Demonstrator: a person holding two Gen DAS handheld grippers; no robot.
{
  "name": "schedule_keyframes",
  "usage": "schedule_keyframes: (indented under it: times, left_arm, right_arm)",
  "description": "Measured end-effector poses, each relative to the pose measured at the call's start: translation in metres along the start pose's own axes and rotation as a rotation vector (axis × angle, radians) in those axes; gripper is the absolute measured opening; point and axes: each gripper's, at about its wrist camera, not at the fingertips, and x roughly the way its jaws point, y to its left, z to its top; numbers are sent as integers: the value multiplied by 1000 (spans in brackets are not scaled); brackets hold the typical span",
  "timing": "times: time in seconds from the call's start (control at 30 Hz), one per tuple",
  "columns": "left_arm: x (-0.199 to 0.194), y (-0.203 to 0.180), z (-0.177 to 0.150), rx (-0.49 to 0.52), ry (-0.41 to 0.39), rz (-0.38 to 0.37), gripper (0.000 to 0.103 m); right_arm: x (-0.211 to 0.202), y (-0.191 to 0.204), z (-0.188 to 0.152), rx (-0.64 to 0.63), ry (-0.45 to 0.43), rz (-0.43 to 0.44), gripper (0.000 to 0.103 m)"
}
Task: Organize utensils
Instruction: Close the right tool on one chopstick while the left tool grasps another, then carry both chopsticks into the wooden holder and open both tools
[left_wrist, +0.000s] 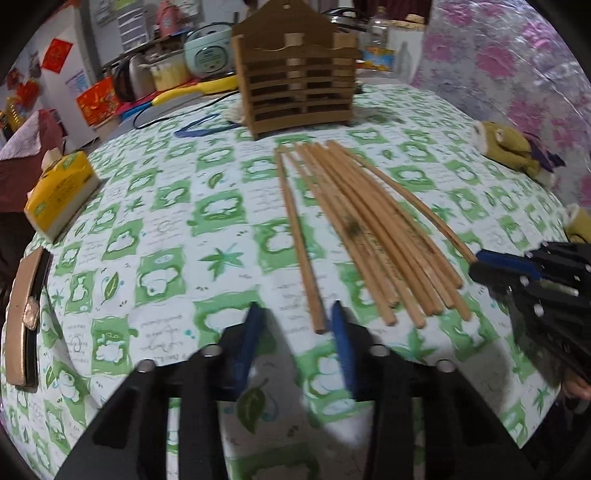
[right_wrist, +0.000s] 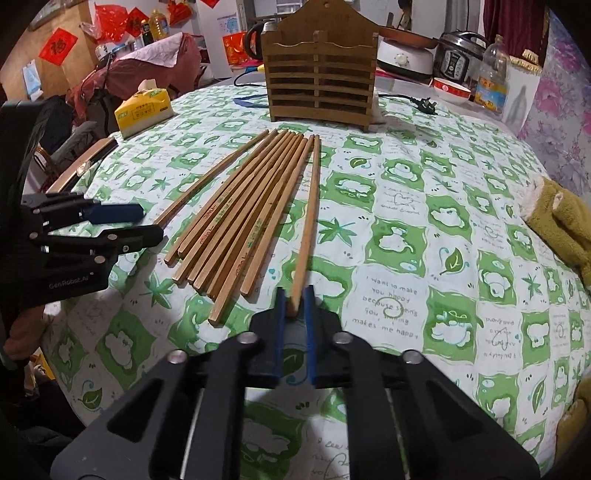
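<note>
The right claw (right_wrist: 295, 302) pinches the near end of a lone chopstick (right_wrist: 308, 218), which lies on the tabletop (right_wrist: 461, 229) just right of the fanned bunch (right_wrist: 240, 221). The left claw (left_wrist: 295, 314) stands partly spread with the near end of the leftmost stick (left_wrist: 297, 236) between its blue pads, apparently not pressing. The sticks are thin, stiff, light wood, squared at the near ends and tapering far. They look smooth and likely to roll or pivot if held at the very tip; a hold slightly further up seems steadier. The slatted wooden holder (right_wrist: 320, 81) stands at the far end, upright.
</note>
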Motion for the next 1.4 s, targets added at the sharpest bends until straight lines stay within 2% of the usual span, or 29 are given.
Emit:
schedule_keyframes:
  times: [0.03,0.2,0.3,0.47,0.6,0.77,0.9,1.3,1.4]
  left_arm:
    - [-1,-2,-1,7,-2,-6,25]
    - [-2,-8,-2,12,-9,-3,22]
    - [-1,-6,1,-3,-4,-43,8]
    - [-12,-8,4,-14,-27,-44,7]
    - [-47,-9,17,-9,-109,-25,6]
    - [-92,-11,44,-15,-212,-25,6]
    - [-116,-14,71,-11,-270,-30,6]
    - [-137,-19,172,13,-344,-4,6]
    - [-147,-15,201,-3,-394,7,6]
  right_arm:
    - [-1,-1,0,5,-2,-5,9]
    - [-1,-4,-1,21,-4,-5,8]
    - [-2,-4,0,20,-17,-13,8]
    - [-19,-8,1,49,-90,-33,8]
    - [-50,-10,11,41,-183,-55,8]
    - [-92,-13,34,36,-295,-60,7]
    - [-114,-17,55,37,-350,-59,7]
    - [-121,-28,134,40,-401,-51,7]
    - [-125,-31,162,45,-436,-44,6]
